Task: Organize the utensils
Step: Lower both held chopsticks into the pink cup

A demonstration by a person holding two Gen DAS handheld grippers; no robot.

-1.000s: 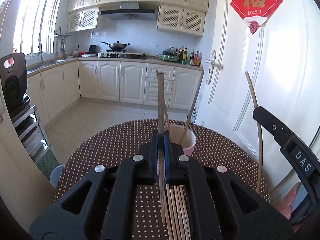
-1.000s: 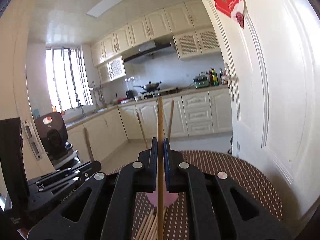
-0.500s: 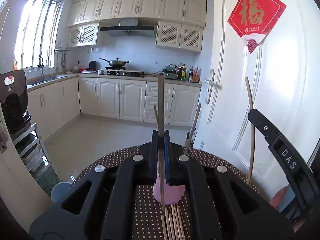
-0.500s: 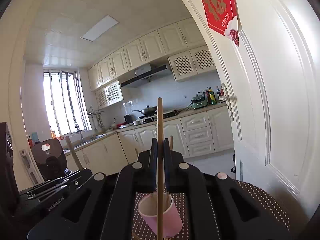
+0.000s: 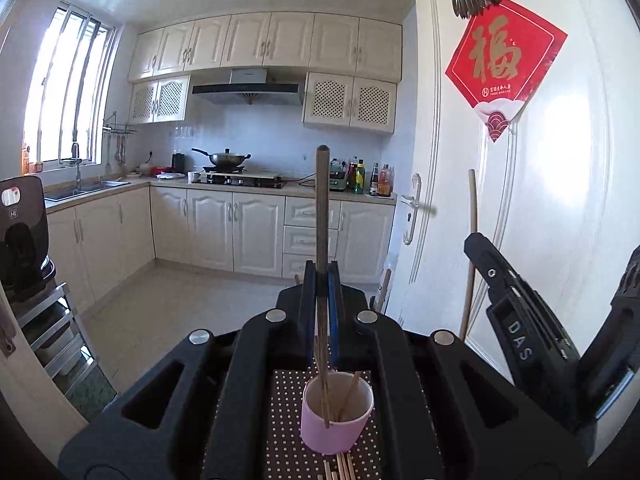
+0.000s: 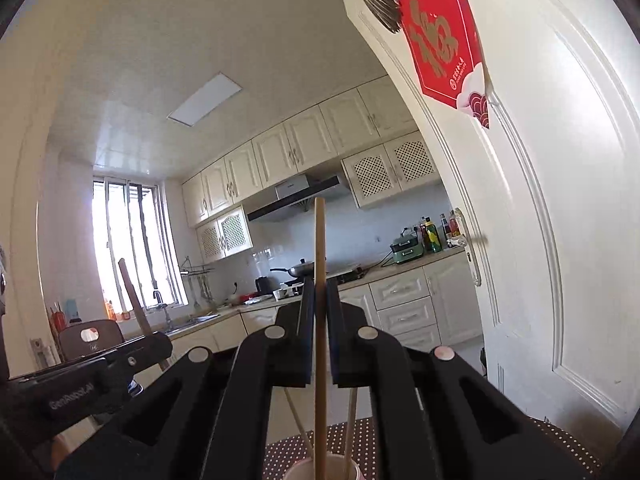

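Raised chopsticks (image 5: pixel 322 216) over cup (image 5: pixel 337 416)

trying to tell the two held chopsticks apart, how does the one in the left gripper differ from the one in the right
The left gripper holds a dark brown chopstick; the right gripper holds a light tan chopstick.

The dark brown chopstick's lower end shows inside the pink cup; the light tan chopstick's lower end is cut off by the frame near the cup's rim.

Both stand roughly upright, pinched between shut jaws, above the cup that already holds other chopsticks.
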